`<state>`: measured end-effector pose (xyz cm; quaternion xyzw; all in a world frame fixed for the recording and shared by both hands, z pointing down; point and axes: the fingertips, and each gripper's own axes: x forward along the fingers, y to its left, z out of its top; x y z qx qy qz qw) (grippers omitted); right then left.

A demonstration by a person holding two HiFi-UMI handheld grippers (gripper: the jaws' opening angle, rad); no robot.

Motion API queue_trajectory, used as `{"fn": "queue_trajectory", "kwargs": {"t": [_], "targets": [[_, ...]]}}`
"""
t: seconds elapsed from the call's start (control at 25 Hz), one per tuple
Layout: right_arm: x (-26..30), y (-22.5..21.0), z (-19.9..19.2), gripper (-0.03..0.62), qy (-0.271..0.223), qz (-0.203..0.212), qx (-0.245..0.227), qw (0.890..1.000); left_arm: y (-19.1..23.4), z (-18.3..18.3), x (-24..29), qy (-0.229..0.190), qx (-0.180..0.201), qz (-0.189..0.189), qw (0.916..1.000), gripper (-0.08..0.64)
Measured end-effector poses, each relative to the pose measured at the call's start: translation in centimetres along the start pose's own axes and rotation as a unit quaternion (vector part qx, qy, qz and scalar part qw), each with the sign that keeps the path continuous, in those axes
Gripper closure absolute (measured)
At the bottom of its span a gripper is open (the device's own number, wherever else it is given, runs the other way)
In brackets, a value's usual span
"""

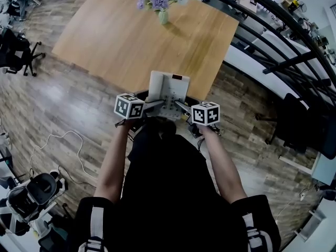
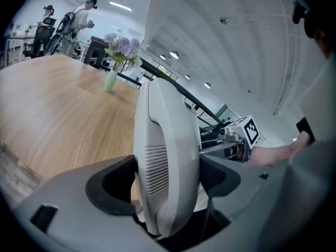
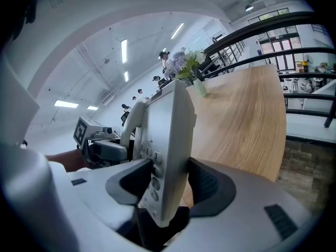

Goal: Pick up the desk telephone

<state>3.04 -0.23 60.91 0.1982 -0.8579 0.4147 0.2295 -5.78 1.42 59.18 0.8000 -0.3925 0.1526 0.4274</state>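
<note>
Squarely between my two hands, the desk telephone (image 1: 167, 88) sits at the near edge of the counter (image 1: 115, 41), its long axis running away from me toward the far edge. My left gripper (image 1: 152, 105) pinches its left long side and my right gripper (image 1: 184, 107) pinches the keypad side, so each set of jaws is spread wide around the white casing. Both hands are equally near. The lift should be even and straight up, I judge. Whether the base rests on the wood, I cannot tell.
</note>
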Motion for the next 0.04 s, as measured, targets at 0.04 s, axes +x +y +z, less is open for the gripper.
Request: {"fn": "queue_trajectory", "kwargs": {"t": [0.04], "targets": [[0.04, 0.1, -0.02, 0.354, 0.001, 0.001, 0.0, 1.0, 0.01, -0.02, -0.06, 0.001, -0.001, 0.001, 1.0, 0.186]]}}
